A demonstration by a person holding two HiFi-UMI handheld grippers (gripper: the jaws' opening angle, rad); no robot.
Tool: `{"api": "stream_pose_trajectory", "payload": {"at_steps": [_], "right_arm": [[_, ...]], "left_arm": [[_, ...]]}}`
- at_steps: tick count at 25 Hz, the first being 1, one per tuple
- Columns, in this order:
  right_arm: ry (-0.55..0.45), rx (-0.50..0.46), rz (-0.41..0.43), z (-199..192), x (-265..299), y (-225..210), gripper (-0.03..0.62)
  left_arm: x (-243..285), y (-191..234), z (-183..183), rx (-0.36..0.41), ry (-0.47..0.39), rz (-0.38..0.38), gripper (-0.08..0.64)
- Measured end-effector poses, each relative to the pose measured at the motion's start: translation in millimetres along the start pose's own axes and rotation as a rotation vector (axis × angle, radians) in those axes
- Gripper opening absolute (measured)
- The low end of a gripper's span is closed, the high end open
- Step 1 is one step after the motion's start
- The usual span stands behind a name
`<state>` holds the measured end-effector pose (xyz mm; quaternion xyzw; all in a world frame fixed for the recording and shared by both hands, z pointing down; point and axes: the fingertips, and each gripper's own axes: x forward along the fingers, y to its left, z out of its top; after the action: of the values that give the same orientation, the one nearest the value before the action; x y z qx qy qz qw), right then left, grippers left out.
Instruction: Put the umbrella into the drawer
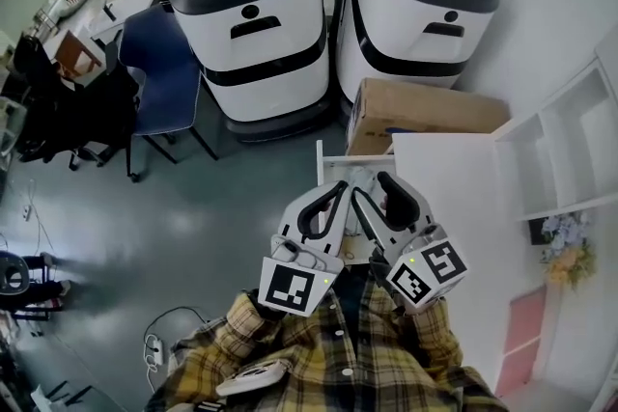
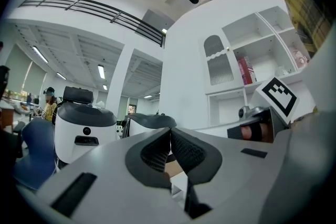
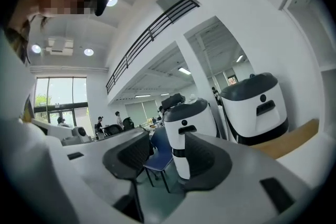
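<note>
Drawer open in head view, left tool clenched empty, right tool released.

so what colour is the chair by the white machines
Dark blue padded chair, clearest in the head view.

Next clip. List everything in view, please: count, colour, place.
machines: two, white and black, side by side, top of head view
cardboard box: one, brown, in front of the right machine
chair: one, blue, left of the machines
drawer: one, white, open, beyond the tools
shelf unit: one, white, right edge
flowers: one bunch, pale, below the shelf unit
umbrella: none in view
shirt: yellow plaid, bottom
left tool: shut, empty
right tool: open, empty
</note>
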<state>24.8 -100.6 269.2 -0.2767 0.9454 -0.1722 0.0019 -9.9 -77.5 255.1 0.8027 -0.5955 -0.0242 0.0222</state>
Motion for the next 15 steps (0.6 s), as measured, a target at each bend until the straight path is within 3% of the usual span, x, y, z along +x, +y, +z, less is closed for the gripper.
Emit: {"api": "stream_pose_trajectory", "payload": {"at_steps": [4, 8, 15], "right_arm": [[-0.023, -0.050, 0.048, 22, -9, 18, 0.201], [-0.005, -0.119, 0.045, 26, -17, 25, 0.132], [0.003, -0.123, 0.030, 25, -31, 17, 0.058]], "left_arm": [[-6, -5, 8, 0.002, -0.009, -0.007, 0.021], [-8, -11, 13, 0.011, -0.013, -0.025, 0.021], [-2, -22, 17, 0.039, -0.018, -0.070, 0.021]]}}
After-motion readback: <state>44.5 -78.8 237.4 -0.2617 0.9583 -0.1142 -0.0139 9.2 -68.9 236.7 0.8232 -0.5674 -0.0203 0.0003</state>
